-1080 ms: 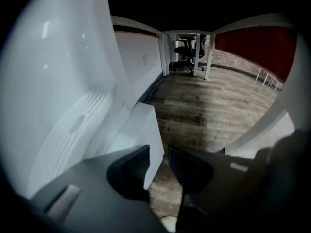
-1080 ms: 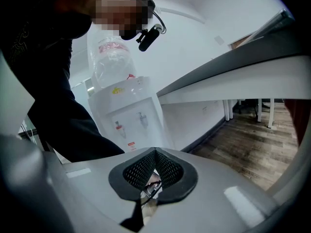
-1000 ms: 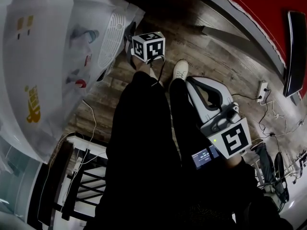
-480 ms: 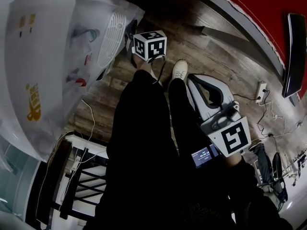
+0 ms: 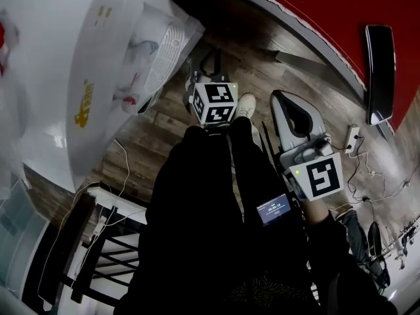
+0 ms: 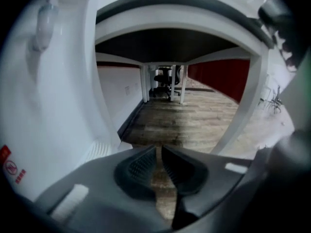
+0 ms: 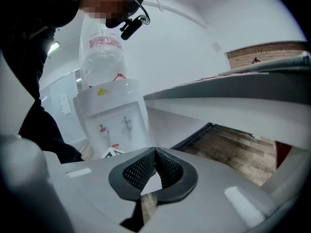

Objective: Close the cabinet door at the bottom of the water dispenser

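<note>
The white water dispenser (image 5: pixel 79 77) stands at the left in the head view, its taps and ribbed drip tray (image 5: pixel 164 51) facing me. It shows small in the right gripper view, as the dispenser (image 7: pixel 114 118) with a bottle on top. Its bottom cabinet door is hidden in every view. My left gripper (image 5: pixel 205 67) hangs just right of the drip tray, above my feet. In its own view the left gripper (image 6: pixel 158 154) is closing, with a thin gap and nothing between the jaws. My right gripper (image 5: pixel 287 98) floats over the floor at right; the right gripper (image 7: pixel 155 152) has its tips together, empty.
My dark legs and a white shoe (image 5: pixel 247 104) fill the middle. A power strip with cables (image 5: pixel 352 136) and a black screen (image 5: pixel 379 71) lie at right by the red wall. A black frame (image 5: pixel 98 241) stands at lower left. Ahead of the left gripper are white table legs (image 6: pixel 145 84) and a chair (image 6: pixel 165 76).
The left gripper's cube has risen and drawn back from the drip tray toward my legs. The right gripper has shifted slightly. The head camera has tilted, so the dispenser sits differently in the picture.
</note>
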